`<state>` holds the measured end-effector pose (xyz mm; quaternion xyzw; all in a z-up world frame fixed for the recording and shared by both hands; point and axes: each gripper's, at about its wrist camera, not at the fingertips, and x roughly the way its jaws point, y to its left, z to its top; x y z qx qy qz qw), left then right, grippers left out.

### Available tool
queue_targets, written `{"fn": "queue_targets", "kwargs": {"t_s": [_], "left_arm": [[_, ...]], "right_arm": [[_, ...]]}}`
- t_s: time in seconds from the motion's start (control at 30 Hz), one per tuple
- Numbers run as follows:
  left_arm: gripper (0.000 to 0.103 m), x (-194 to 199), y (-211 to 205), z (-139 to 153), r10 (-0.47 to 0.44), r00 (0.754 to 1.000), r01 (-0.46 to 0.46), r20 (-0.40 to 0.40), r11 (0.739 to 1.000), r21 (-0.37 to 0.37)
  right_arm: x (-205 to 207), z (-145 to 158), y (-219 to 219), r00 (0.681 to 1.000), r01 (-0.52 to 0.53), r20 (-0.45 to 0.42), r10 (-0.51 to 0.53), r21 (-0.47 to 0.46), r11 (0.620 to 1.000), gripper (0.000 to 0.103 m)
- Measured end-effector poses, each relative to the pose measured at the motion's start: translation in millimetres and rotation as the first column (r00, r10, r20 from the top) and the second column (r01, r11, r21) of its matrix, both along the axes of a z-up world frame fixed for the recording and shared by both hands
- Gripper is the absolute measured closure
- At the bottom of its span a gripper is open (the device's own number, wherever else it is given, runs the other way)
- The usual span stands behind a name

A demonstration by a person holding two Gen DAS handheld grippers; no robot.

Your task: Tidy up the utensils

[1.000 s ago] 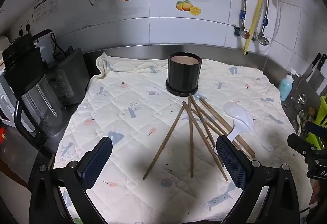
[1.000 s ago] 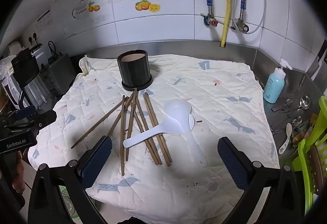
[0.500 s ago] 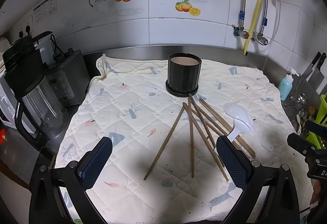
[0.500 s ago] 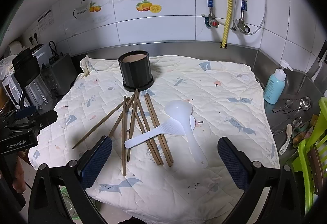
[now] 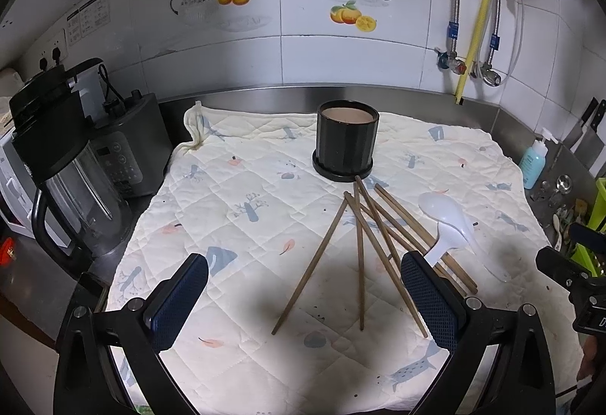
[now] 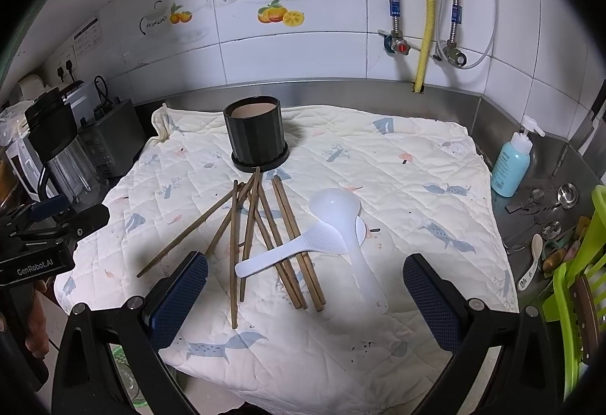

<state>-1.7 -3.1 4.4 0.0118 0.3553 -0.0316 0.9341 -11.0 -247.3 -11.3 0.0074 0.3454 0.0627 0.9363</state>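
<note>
A black ribbed utensil pot (image 5: 347,140) (image 6: 255,136) stands upright on a saucer at the back of a quilted cloth (image 5: 246,195) (image 6: 416,180). Several brown chopsticks (image 5: 360,256) (image 6: 250,225) fan out on the cloth in front of it. A white ladle (image 5: 450,221) (image 6: 341,214) and a white rice paddle (image 6: 299,248) lie across the right-hand chopsticks. My left gripper (image 5: 303,295) hovers open near the chopsticks' front ends. My right gripper (image 6: 305,295) hovers open over the chopstick ends and paddle handle. Neither holds anything.
A blender jug (image 5: 64,184) and a grey appliance (image 5: 130,146) stand left of the cloth. A blue soap bottle (image 6: 511,165), loose spoons (image 6: 545,202) and a green rack (image 6: 579,282) sit at the right. Pipes and valves (image 6: 424,43) hang on the tiled wall.
Both grippers have drifted slightly forward toward the utensils; the right view shows the pot and chopsticks a little closer. Nothing on the cloth moved.
</note>
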Motion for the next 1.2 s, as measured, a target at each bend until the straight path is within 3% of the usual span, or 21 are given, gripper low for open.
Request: {"fn": "queue_targets", "kwargs": {"t_s": [1.2], "left_arm": [[0.0, 3.3, 3.2, 9.4, 0.004, 0.999, -0.004, 0.05, 1.0, 0.004]], "right_arm": [[2.5, 3.7, -1.4, 1.0, 0.006, 0.011, -0.006, 0.014, 1.0, 0.0]]}}
